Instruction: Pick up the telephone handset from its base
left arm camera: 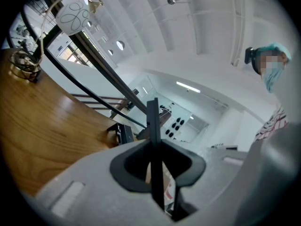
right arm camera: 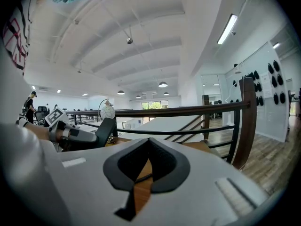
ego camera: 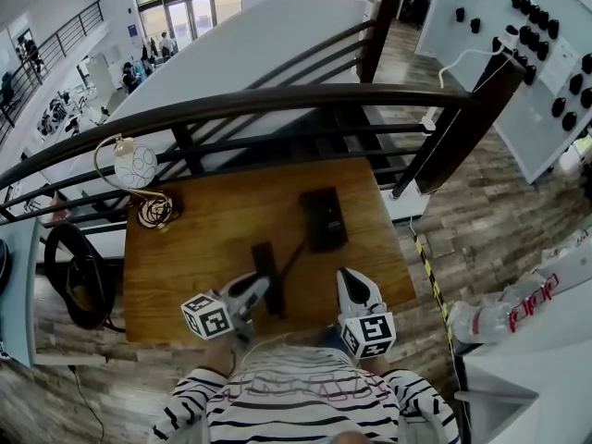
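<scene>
Holding the handset (ego camera: 264,262) firmly in the left gripper's (ego camera: 257,292) clenched jaws, just nearside of its base (ego camera: 324,218), should resist cord (ego camera: 292,258) tug, with the right gripper (ego camera: 344,277) pinched shut, empty.

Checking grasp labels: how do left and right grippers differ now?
The left gripper has its fingers clamped on the handset; the right gripper has fingers shut on nothing. The left gripper is rolled sideways; the right gripper sits upright. Both are at the near edge of the table.
</scene>
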